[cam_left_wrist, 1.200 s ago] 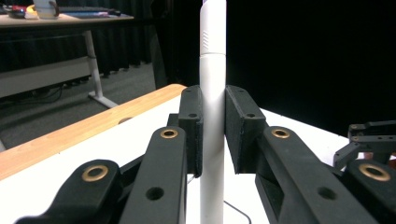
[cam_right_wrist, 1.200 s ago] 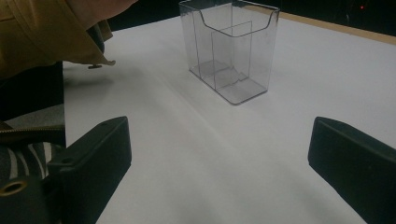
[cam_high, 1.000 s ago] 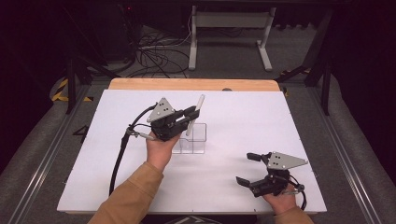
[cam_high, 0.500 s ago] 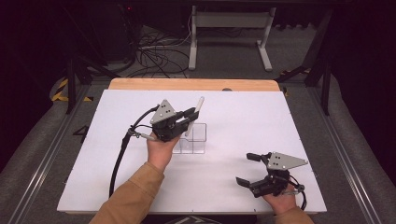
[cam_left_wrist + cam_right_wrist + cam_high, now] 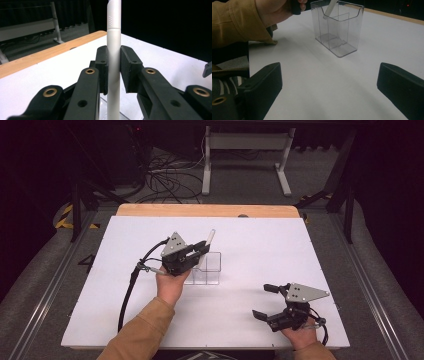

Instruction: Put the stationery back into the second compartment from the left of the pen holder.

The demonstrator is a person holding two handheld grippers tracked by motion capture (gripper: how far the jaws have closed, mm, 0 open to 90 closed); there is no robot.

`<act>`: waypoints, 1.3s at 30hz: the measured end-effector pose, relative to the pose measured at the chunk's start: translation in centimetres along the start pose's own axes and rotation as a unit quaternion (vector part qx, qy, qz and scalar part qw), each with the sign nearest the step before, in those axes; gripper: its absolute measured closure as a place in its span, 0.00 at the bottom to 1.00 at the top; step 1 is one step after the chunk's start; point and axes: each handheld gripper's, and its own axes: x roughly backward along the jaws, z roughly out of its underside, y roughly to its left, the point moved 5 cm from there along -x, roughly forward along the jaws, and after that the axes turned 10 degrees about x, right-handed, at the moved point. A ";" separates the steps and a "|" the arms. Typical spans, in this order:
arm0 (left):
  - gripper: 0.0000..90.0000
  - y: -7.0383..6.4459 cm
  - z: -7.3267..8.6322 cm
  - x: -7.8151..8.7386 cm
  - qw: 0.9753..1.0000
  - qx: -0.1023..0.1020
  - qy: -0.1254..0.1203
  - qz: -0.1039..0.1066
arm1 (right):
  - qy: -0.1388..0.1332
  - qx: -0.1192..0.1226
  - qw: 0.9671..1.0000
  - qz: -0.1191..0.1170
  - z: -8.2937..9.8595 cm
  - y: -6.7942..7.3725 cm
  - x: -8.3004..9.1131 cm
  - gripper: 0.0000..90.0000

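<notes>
Gripping a white pen (image 5: 114,62), the left gripper (image 5: 114,68) dips it into the clear holder (image 5: 338,30); right gripper (image 5: 329,82) gapes empty.

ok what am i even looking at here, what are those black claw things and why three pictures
A person sits at a white table and holds a hand tool in each hand. Each tool is a gripper: two black jaws that pinch shut.

The high view is from a fixed camera above the table. There, the left gripper is out over the middle and the right gripper rests near the front edge.

The other two pictures come from small cameras riding on the grippers, looking out along their own jaws.

On the table stands a clear plastic holder with dividers inside. The left gripper is shut on a white pen and holds it upright; in the right gripper view its lower end is inside the holder, above the bottom. The right gripper is open and holds nothing.
</notes>
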 end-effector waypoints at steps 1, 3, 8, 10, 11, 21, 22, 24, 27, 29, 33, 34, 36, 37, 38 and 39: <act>0.86 0.0 0.1 0.0 1.000 0.002 0.000 -0.001 | 0.000 0.000 1.000 0.000 0.0 0.0 0.0 0.07; 0.86 0.1 0.3 0.1 1.000 0.006 0.004 0.001 | 0.000 0.000 1.000 0.000 0.0 0.0 0.0 0.07; 0.86 0.1 1.1 0.1 1.000 0.003 0.012 -0.002 | 0.000 0.000 1.000 -0.001 0.0 0.0 0.0 0.07; 0.86 0.1 1.2 0.1 1.000 0.005 0.012 0.000 | 0.000 0.000 1.000 -0.001 0.0 0.0 0.0 0.07; 0.86 0.1 1.2 0.2 1.000 0.006 0.013 0.000 | 0.000 0.000 1.000 -0.001 0.0 0.0 0.0 0.07; 0.58 -0.1 1.1 0.4 1.000 -0.005 0.012 -0.005 | 0.001 -0.001 1.000 -0.001 0.0 0.0 -0.1 0.07; 0.52 -0.2 1.1 0.6 1.000 -0.004 0.012 -0.003 | 0.002 -0.001 1.000 -0.002 0.0 0.0 -0.1 0.07; 0.45 -0.4 0.9 1.1 1.000 -0.004 0.013 -0.004 | 0.002 -0.001 1.000 -0.001 0.0 0.0 -0.1 0.07; 0.35 -0.6 0.4 2.0 1.000 -0.005 0.010 -0.002 | 0.002 -0.001 1.000 -0.001 0.0 0.0 -0.1 0.07; 0.29 -0.8 0.1 2.7 1.000 -0.005 0.007 0.003 | 0.000 -0.002 1.000 -0.002 0.0 0.0 -0.1 0.07; 0.19 -1.3 -0.4 3.9 1.000 -0.006 0.003 0.013 | 0.000 -0.001 1.000 -0.001 0.0 0.0 -0.1 0.07; 0.17 -1.4 -0.5 4.2 1.000 -0.006 0.004 0.015 | 0.000 -0.002 1.000 -0.001 0.0 0.0 -0.2 0.07; 0.15 -1.7 -0.6 4.6 1.000 -0.005 0.007 0.020 | 0.001 -0.001 1.000 -0.002 0.0 0.0 -0.2 0.07; 0.14 -1.8 -0.6 4.8 1.000 -0.003 0.006 0.022 | 0.002 -0.002 1.000 -0.002 0.0 0.1 -0.2 0.07; 0.14 -1.8 -0.7 5.0 1.000 -0.003 0.006 0.025 | 0.001 -0.002 1.000 -0.002 0.0 0.1 -0.2 0.07; 0.13 -1.9 -0.8 5.3 1.000 -0.003 0.007 0.026 | 0.000 -0.001 1.000 -0.001 0.0 0.1 -0.2 0.07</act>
